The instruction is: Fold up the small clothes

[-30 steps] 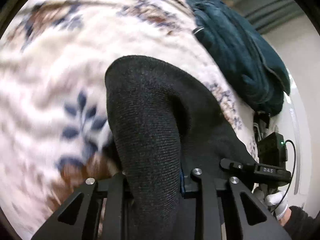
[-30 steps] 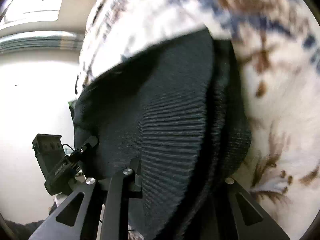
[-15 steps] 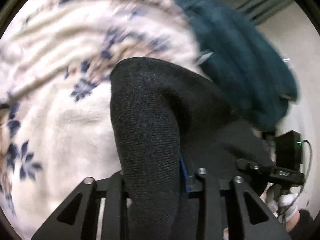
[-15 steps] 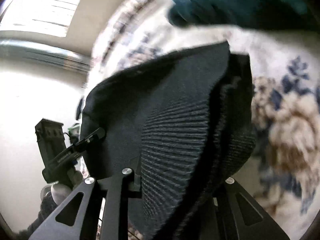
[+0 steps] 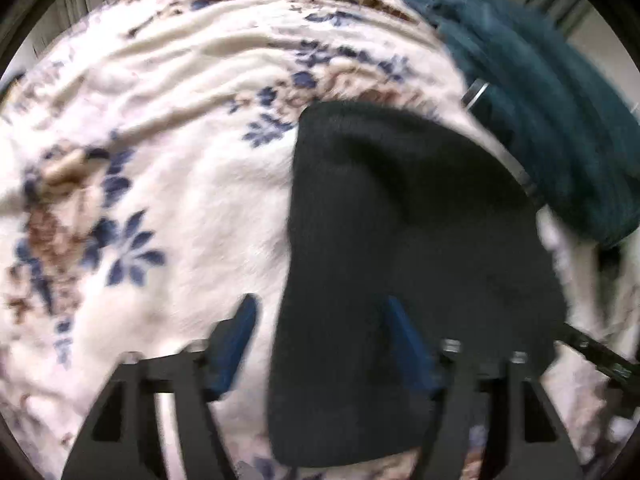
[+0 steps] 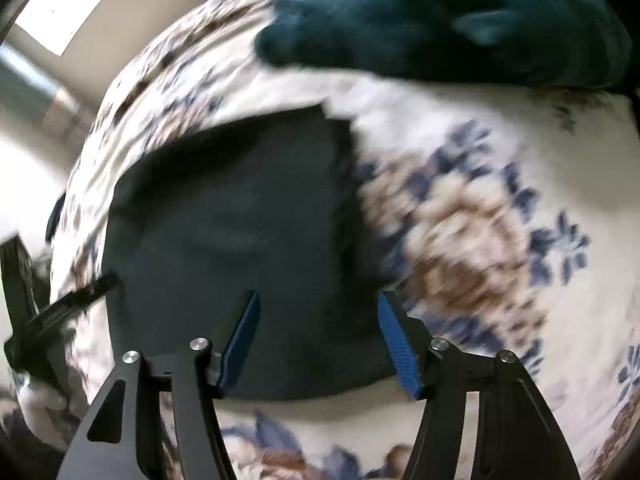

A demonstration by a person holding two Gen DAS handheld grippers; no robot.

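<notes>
**Black knit laid down, both grippers let go**

Black knit, a small folded garment [image 6: 240, 248], lay flat on the floral blanket [image 6: 480, 240] covering the bed, filling the middle of the right wrist view. The right gripper [image 6: 318, 340] had its jaws spread wide and empty over the garment's near edge; the left gripper [image 5: 316, 344] was likewise released, its jaws parted with the cloth passing between them but not pinched.

The likeliest slip, I judged, was a blue pad snagging the loose knit as a gripper drew away (the left one sat closest over the fabric), dragging the fold open. A teal garment [image 6: 440, 16] lay at 12 o'clock in the right view, near the black piece's far corner, so a push that way could tangle the two. Open blanket stretched toward 3 o'clock in the right view and 9 o'clock in the left, the better room for moving.
</notes>
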